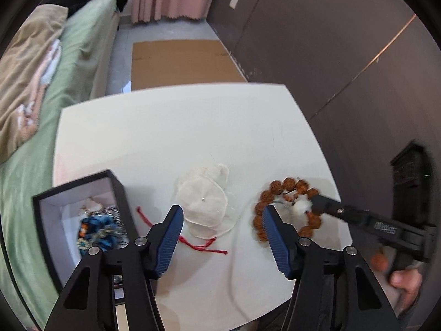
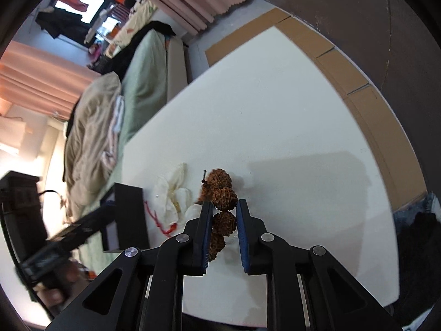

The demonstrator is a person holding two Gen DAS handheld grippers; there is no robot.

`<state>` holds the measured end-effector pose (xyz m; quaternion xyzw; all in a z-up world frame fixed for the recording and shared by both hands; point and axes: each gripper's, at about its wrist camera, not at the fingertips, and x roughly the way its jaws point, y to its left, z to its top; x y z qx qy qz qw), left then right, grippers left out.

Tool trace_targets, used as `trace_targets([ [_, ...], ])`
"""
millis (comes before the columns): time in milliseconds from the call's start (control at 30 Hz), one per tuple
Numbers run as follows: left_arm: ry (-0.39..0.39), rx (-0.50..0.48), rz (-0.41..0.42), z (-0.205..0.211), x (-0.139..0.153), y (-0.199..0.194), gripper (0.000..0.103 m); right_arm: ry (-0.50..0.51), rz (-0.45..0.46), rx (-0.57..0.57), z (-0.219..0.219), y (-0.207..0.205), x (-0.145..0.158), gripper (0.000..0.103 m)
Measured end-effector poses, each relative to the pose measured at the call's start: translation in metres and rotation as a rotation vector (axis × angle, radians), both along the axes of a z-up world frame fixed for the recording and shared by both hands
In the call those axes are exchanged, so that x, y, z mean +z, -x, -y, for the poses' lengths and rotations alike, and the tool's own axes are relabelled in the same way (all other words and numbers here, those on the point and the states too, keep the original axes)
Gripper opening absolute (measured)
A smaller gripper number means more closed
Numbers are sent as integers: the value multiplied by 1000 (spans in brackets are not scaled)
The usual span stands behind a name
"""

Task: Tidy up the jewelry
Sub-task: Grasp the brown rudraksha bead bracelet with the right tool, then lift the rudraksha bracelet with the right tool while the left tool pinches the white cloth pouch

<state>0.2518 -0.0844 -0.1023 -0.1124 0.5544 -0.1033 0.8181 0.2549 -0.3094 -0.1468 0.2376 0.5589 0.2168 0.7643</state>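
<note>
A brown bead bracelet (image 1: 286,207) lies on the white table (image 1: 193,127), right of the middle. My right gripper (image 2: 224,207) is shut on the bracelet (image 2: 223,195), with its beads between the blue pads; it shows from the side in the left wrist view (image 1: 314,202). My left gripper (image 1: 222,212) is open and empty above the table's near side. A black jewelry box (image 1: 82,220) at the left holds blue and silver pieces. A white cloth pouch (image 1: 205,201) with a red cord (image 1: 198,241) lies between the box and the bracelet.
A bed with green sheets (image 1: 41,143) and a beige blanket runs along the table's left side. Cardboard (image 1: 182,63) lies on the floor beyond the table. A dark wall (image 1: 344,55) is at the right.
</note>
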Motion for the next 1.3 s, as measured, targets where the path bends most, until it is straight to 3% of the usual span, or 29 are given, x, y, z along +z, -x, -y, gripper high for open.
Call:
trace_targets([
  [133, -26, -22, -33, 14, -14, -6, 61, -23, 12, -3, 2, 0, 7, 19],
  [267, -105, -35, -58, 26, -30, -12, 57, -45, 17, -4, 7, 4, 10, 19],
  [333, -125, -31, -78, 27, -38, -15, 44, -40, 19, -2, 7, 4, 11, 19],
  [400, -135, -21, -93, 26, -45, -17, 17, -45, 16, -2, 6, 4, 11, 19],
  [467, -133, -18, -91, 23, -46, -17, 6, -63, 17, 0, 8, 5, 13, 19],
  [867, -93, -18, 42, 5, -3, -7, 0, -100, 59, 23, -8, 4, 33, 19],
  [967, -84, -17, -7, 8, -9, -13, 0, -90, 72, 15, -6, 6, 39, 19],
  [1067, -102, 14, -72, 10, -18, -17, 8, -88, 77, -7, 4, 10, 43, 19],
  [1133, -90, 7, -75, 14, -19, -19, 36, -83, 78, -21, 12, 12, 44, 19],
  [1167, -83, 2, -70, 17, -19, -20, 64, -82, 79, -25, 16, 13, 45, 19],
  [1200, -76, 0, -58, 20, -18, -21, 75, -80, 80, -29, 19, 14, 45, 19],
  [1300, -94, -4, -55, 27, -21, -26, 75, -78, 83, -41, 27, 15, 47, 19],
])
